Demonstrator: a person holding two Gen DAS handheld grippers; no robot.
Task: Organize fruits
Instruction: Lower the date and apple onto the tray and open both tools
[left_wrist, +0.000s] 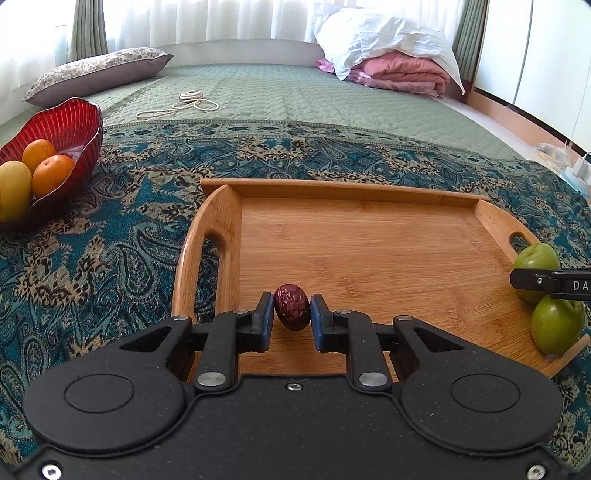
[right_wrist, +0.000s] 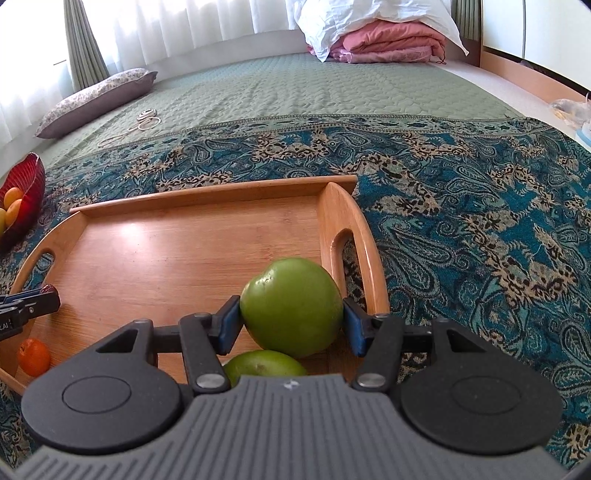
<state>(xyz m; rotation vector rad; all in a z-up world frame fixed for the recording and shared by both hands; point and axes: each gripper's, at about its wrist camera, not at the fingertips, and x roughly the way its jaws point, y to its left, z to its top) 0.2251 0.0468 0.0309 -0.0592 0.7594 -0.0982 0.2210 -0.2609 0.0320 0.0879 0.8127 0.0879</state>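
Gripping: red date (left_wrist: 291, 306) pinched between the blue pads of the left gripper (left_wrist: 291, 319), low over the near-left part of the wooden tray (left_wrist: 369, 236).
Date axis: long axis upright, tipped slightly toward 11 o'clock; pads bearing on its narrow flanks at 9 and 3 o'clock.
Green fruit: upper one (right_wrist: 291, 306) clamped in the right gripper (right_wrist: 291, 321), near the tray's right handle; second green fruit (right_wrist: 264, 363) just beneath at 6 o'clock, resting on the tray.
Bowl direction: red bowl (left_wrist: 62, 129) at 10 o'clock from the date, off the tray on the patterned cloth (left_wrist: 129, 221), already holding oranges (left_wrist: 51, 173).
Nearer hand: left, judged by the bowl's side.
Loose fruit: small orange (right_wrist: 34, 356) on the tray's near-left edge.
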